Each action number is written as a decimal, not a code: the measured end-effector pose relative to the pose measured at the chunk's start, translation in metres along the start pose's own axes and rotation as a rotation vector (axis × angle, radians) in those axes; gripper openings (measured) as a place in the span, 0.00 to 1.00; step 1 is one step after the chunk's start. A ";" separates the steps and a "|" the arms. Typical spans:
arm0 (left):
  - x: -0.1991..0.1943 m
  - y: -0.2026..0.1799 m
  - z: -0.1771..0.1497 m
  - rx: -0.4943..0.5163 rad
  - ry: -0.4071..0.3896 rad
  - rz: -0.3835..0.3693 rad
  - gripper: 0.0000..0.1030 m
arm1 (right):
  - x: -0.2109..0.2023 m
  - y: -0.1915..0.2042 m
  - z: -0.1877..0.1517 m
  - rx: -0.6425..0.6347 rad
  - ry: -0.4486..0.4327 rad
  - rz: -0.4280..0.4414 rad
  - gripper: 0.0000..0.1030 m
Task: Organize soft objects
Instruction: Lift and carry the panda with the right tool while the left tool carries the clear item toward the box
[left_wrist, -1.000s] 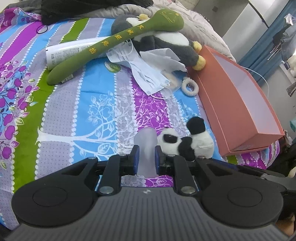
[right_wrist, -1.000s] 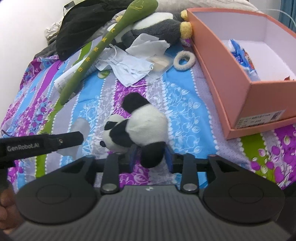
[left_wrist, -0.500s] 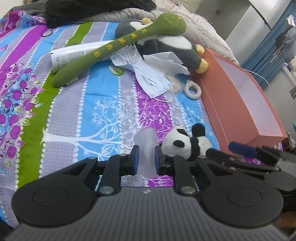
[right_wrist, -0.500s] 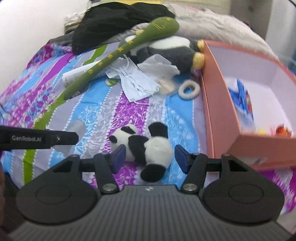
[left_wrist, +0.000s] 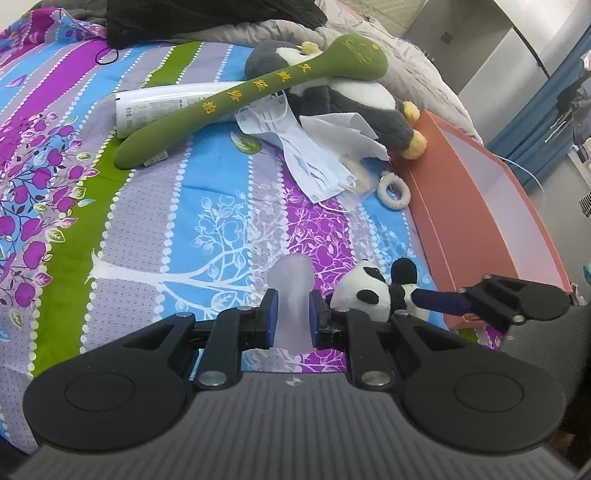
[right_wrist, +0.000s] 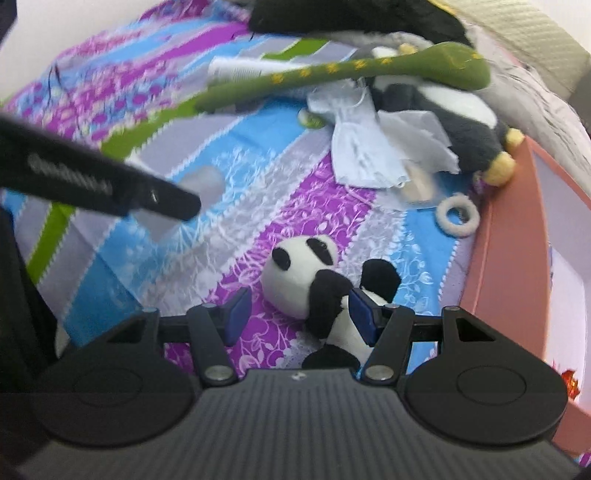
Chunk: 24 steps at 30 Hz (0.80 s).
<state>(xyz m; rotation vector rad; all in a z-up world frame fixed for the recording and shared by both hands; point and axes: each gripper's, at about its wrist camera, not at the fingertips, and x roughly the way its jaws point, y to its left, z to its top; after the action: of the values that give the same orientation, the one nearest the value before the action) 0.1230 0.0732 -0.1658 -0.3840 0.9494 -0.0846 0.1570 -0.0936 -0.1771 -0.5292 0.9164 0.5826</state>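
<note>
A small black-and-white panda plush (right_wrist: 295, 269) lies on the patterned bedspread (left_wrist: 155, 229), beside the orange box (right_wrist: 506, 240). My right gripper (right_wrist: 299, 314) is open and straddles the panda's body; the right pad sits against its flank, the left pad stands clear. My left gripper (left_wrist: 291, 306) is shut on a translucent whitish soft piece (left_wrist: 291, 280) that sticks out past the blue pads. In the left wrist view the panda (left_wrist: 364, 291) lies just right of that gripper, and one right-gripper finger (left_wrist: 439, 299) reaches in over it.
A long green plush (left_wrist: 258, 92) lies across a grey-and-white penguin plush (left_wrist: 362, 99) at the back. Face masks (left_wrist: 314, 162), a white fluffy ring (left_wrist: 394, 189) and a white tube (left_wrist: 159, 103) lie nearby. Dark clothing (left_wrist: 207, 18) is heaped at the far edge.
My right gripper let go of the panda's black leg, opened wide and rolled, and now sits over the panda lying on the bed. The left gripper stayed put, still holding its piece.
</note>
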 end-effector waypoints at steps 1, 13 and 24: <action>0.000 0.000 0.000 0.000 -0.001 0.002 0.18 | 0.004 0.000 0.000 0.003 0.006 -0.001 0.59; 0.001 0.001 0.002 -0.010 -0.010 -0.007 0.18 | 0.030 0.002 0.003 -0.096 0.010 -0.103 0.60; -0.003 -0.001 0.005 -0.011 -0.025 -0.004 0.18 | 0.006 -0.023 0.005 0.178 -0.060 -0.126 0.52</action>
<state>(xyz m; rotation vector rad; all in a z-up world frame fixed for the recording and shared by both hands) 0.1257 0.0749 -0.1605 -0.3962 0.9243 -0.0783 0.1783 -0.1057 -0.1760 -0.4038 0.8619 0.3963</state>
